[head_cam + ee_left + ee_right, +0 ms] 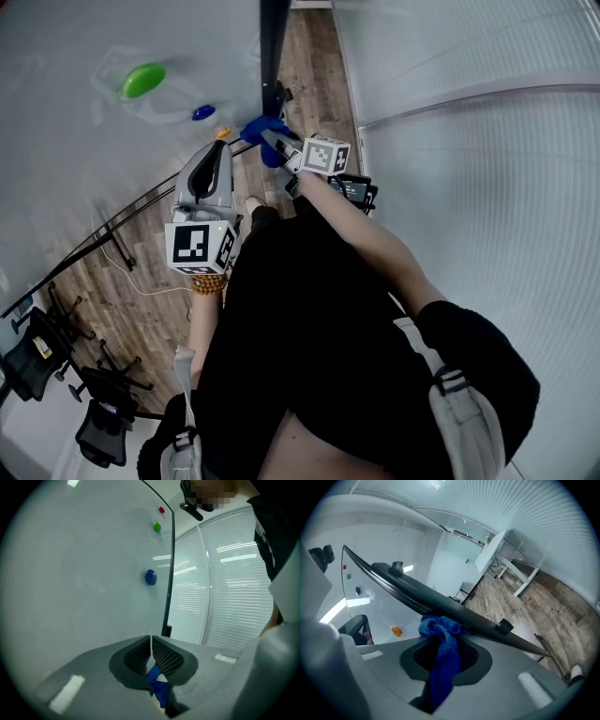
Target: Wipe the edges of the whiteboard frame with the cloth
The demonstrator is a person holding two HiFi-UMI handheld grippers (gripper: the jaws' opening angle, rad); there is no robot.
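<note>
Against the slim dark whiteboard frame (417, 596), right tool (444, 640) presses fluffy cloth (437, 626).

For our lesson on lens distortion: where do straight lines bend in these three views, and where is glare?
Right gripper view: the straight whiteboard frame arcs past the blue cloth. Left gripper view: the frame bows, corners go black, bright strips glare on the blinds. Head view: the wall's lines curve.

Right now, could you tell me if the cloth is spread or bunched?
Bunched up: the cloth is wadded between the right gripper's jaws against the frame.
</note>
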